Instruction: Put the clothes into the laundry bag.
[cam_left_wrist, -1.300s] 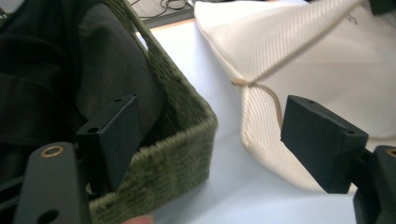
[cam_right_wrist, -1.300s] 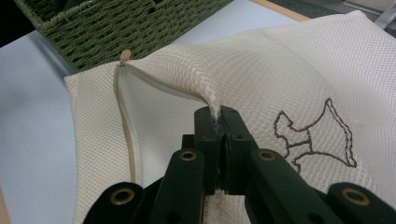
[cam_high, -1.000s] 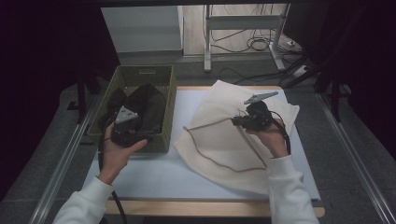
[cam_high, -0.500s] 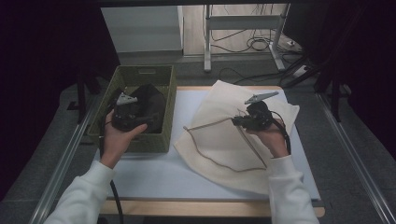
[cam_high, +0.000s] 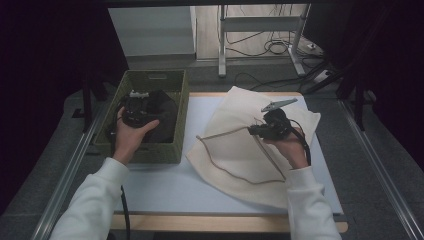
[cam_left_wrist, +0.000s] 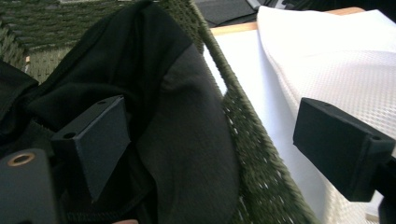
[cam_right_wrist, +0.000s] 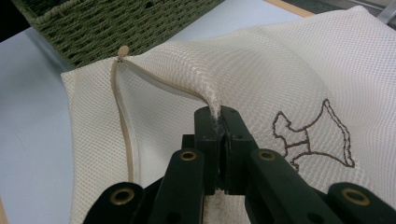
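Two hand-held grippers: your left hand-held gripper (cam_high: 136, 111), jaws just opened wide, hangs over the black garment (cam_left_wrist: 154, 107) in the basket (cam_high: 181, 100); your right hand-held gripper (cam_right_wrist: 218, 122) pinches the mesh bag (cam_right_wrist: 280, 70).

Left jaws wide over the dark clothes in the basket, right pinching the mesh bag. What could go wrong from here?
1. The left gripper, whose jaws have just been opening, straddles the green basket wall: closing now could catch wicker along with the black garment.
2. The right gripper pinches only a small fold of the mesh laundry bag by its zipper; a tug may slip it free.
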